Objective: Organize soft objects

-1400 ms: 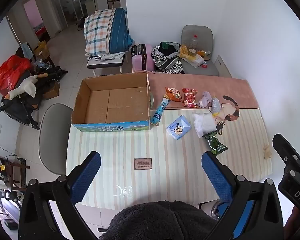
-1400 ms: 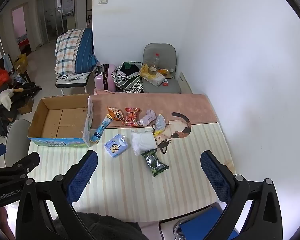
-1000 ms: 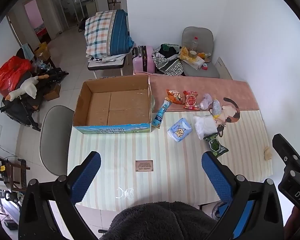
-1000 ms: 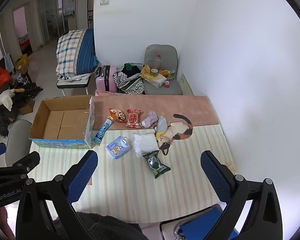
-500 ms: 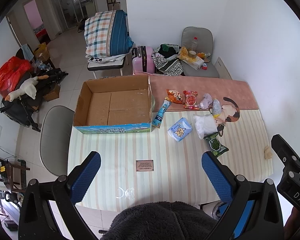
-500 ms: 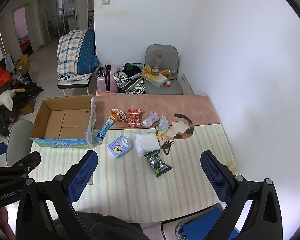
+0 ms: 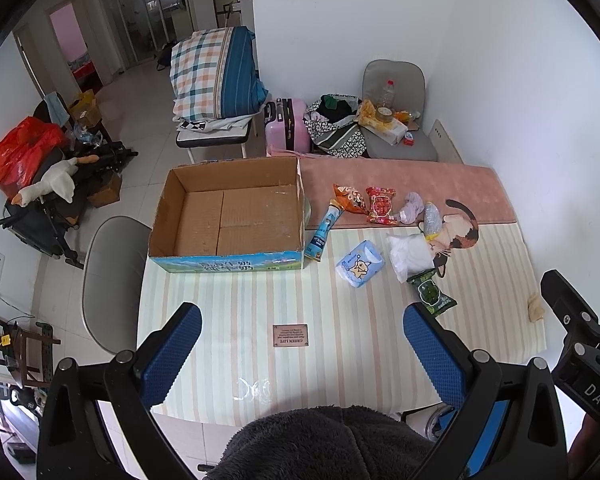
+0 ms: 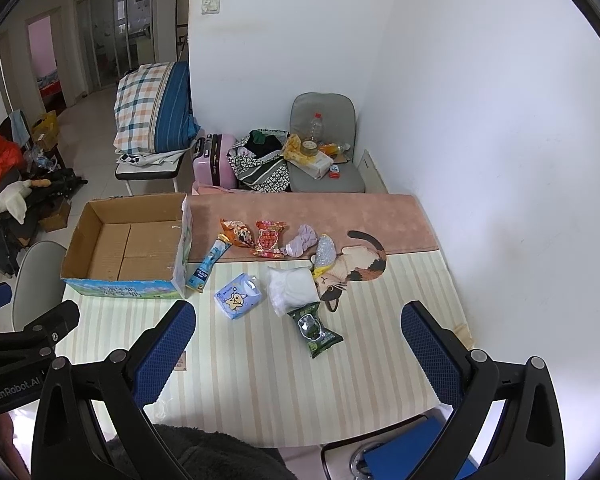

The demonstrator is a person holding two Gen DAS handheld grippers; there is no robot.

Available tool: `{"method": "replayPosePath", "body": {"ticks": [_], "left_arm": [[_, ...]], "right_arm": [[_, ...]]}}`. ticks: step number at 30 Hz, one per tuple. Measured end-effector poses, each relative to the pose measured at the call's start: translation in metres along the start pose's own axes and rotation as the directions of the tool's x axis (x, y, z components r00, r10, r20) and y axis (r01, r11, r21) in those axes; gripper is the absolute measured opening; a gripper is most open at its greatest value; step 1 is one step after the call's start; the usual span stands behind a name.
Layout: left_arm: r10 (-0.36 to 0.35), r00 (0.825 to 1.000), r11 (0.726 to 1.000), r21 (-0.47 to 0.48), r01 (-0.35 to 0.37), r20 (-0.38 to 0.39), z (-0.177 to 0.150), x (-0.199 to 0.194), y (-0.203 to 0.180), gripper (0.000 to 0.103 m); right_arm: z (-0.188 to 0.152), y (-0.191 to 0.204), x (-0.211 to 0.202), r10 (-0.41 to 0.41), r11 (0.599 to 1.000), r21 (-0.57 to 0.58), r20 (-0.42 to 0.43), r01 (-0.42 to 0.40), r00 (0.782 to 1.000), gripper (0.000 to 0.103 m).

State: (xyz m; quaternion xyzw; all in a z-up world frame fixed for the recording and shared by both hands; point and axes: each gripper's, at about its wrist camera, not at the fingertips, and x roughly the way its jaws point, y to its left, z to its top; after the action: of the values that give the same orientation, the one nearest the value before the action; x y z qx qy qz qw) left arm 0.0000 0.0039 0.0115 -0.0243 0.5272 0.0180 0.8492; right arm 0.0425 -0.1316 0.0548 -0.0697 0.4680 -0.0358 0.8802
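Since the earlier frames, almost nothing has been moved: only a slight drift of both viewpoints is seen, and the items on the table (image 7: pixel 236 312) lie as they did. The left gripper (image 7: pixel 300 344) is held wide open above the near edge of the table, with nothing between its blue pads. The right gripper (image 8: pixel 296 344) is likewise spread open and empty, well apart from the items.

The task appears not to have been started. The cardboard box (image 7: pixel 228 216), standing at the far left of the table, is seen to be empty, and nothing has been gripped.

8 loose items are counted to the right of the box: 1 blue tube (image 7: pixel 323 230) touching the box's right wall, 1 orange snack bag (image 7: pixel 350 199), 1 red snack bag (image 7: pixel 381 205), 1 lilac cloth bundle (image 7: pixel 412 208), 1 silvery pouch (image 7: pixel 432 220), 1 blue tissue pack (image 7: pixel 360 264), 1 white plastic bag (image 7: pixel 410 254) and 1 green packet (image 7: pixel 432 294). All 8 are judged left to be sorted.
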Motion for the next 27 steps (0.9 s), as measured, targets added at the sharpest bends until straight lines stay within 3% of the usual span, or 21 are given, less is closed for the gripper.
{"method": "replayPosePath", "body": {"ticks": [27], "left_arm": [[0.009, 0.999, 1.000, 0.002, -0.009, 0.048, -0.001, -0.013, 0.000, 0.103]], "right_arm": [[0.005, -0.007, -0.011, 0.006, 1.000, 0.010, 0.022, -0.007, 1.000, 0.103]]}}
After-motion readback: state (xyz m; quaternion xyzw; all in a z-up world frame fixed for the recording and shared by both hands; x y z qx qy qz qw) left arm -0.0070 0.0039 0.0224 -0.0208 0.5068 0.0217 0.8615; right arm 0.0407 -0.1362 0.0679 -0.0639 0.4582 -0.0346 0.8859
